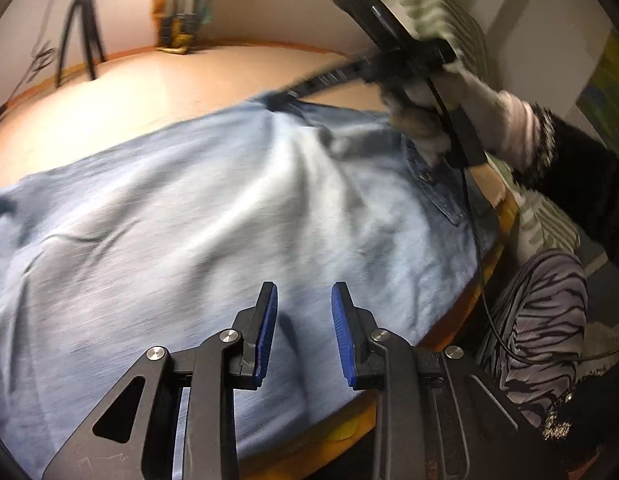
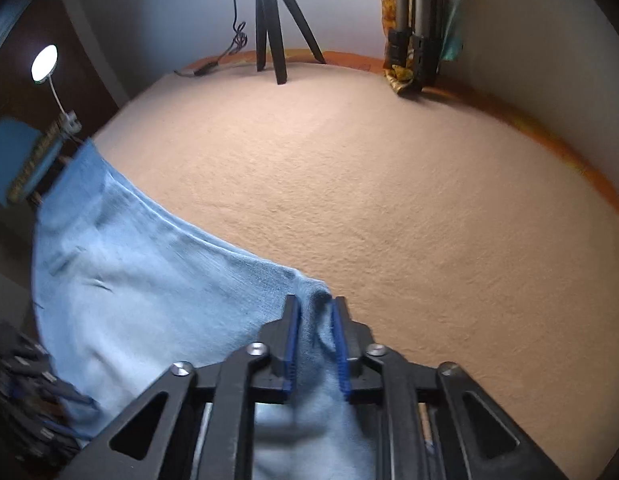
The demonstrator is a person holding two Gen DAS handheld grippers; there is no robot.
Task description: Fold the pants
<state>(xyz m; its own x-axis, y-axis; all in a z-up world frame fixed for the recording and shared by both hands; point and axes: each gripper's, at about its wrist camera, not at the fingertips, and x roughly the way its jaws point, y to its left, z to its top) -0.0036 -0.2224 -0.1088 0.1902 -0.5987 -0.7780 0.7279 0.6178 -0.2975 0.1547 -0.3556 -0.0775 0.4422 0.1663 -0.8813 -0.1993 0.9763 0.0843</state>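
Observation:
Light blue denim pants (image 1: 189,208) lie spread over a peach-coloured surface (image 1: 169,80); a darker pocket with a button shows near the right edge. My left gripper (image 1: 304,292) hovers over the near part of the pants, jaws apart with nothing between the blue pads. A gloved hand (image 1: 481,112) holds my right gripper (image 1: 279,100) at the pants' far edge. In the right wrist view the right gripper (image 2: 314,304) is shut on a bunched fold of the pants (image 2: 149,288), with cloth pinched between both pads.
A black tripod (image 2: 273,20) stands at the far edge of the surface (image 2: 389,200), with a folded metal frame (image 2: 417,28) leaning on the wall beside it. A round lamp (image 2: 44,63) glows at left. A cable (image 1: 477,240) hangs past the person's striped trousers (image 1: 541,320).

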